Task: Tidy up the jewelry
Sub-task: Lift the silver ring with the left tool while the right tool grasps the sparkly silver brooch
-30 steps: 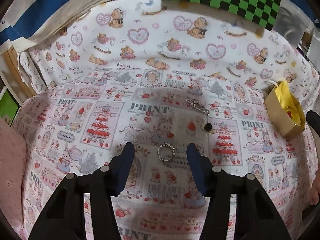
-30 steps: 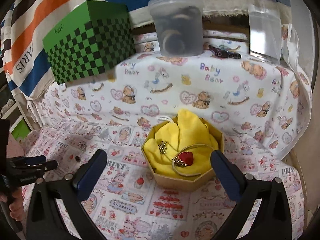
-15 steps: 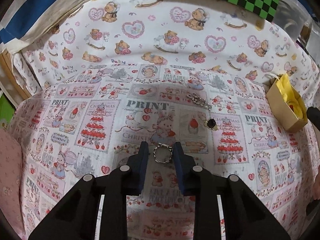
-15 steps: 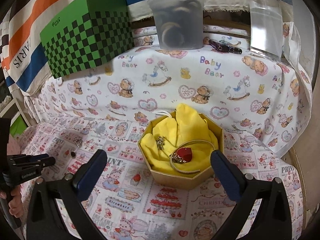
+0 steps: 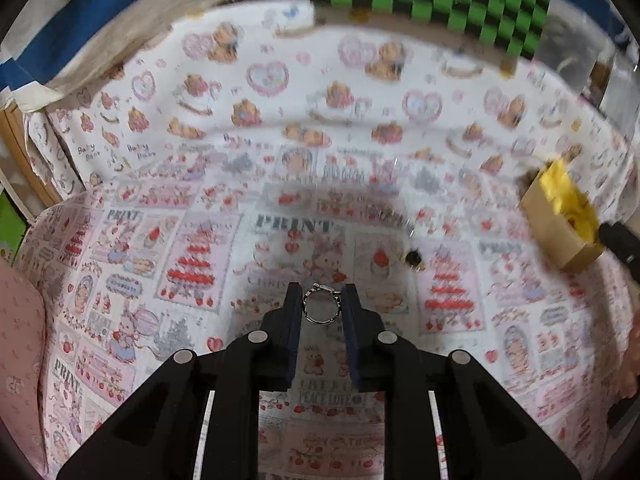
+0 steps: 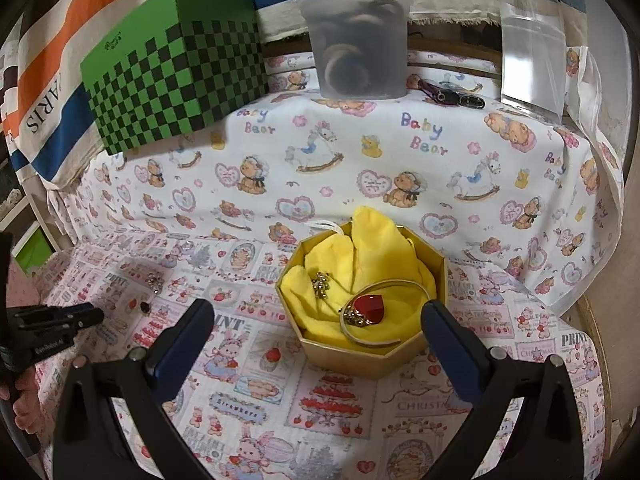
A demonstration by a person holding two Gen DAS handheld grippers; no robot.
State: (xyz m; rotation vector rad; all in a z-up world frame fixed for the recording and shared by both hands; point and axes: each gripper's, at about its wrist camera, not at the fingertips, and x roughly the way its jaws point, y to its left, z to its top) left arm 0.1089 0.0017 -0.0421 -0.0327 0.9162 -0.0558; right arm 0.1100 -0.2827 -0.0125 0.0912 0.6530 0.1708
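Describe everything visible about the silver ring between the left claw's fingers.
The small silver-coloured metal ring has a beaded, knobbly band and a small ornament on its far side. It shows its open hoop to the left wrist camera, pinched at both sides by the left claw, whose dark blue pads have just been closing on it, above the printed strawberry cloth.

Left gripper [image 5: 321,307] jaws, wide apart either side of silver ring [image 5: 320,309] a second ago, were closing; pads now pressed on ring's two sides, ring standing between them. Small dark bead [image 5: 413,258], earlier just up-right of ring, sat farther from it. Left wrist view went blurred. In right wrist view, left gripper [image 6: 86,316] tip sat slightly higher.
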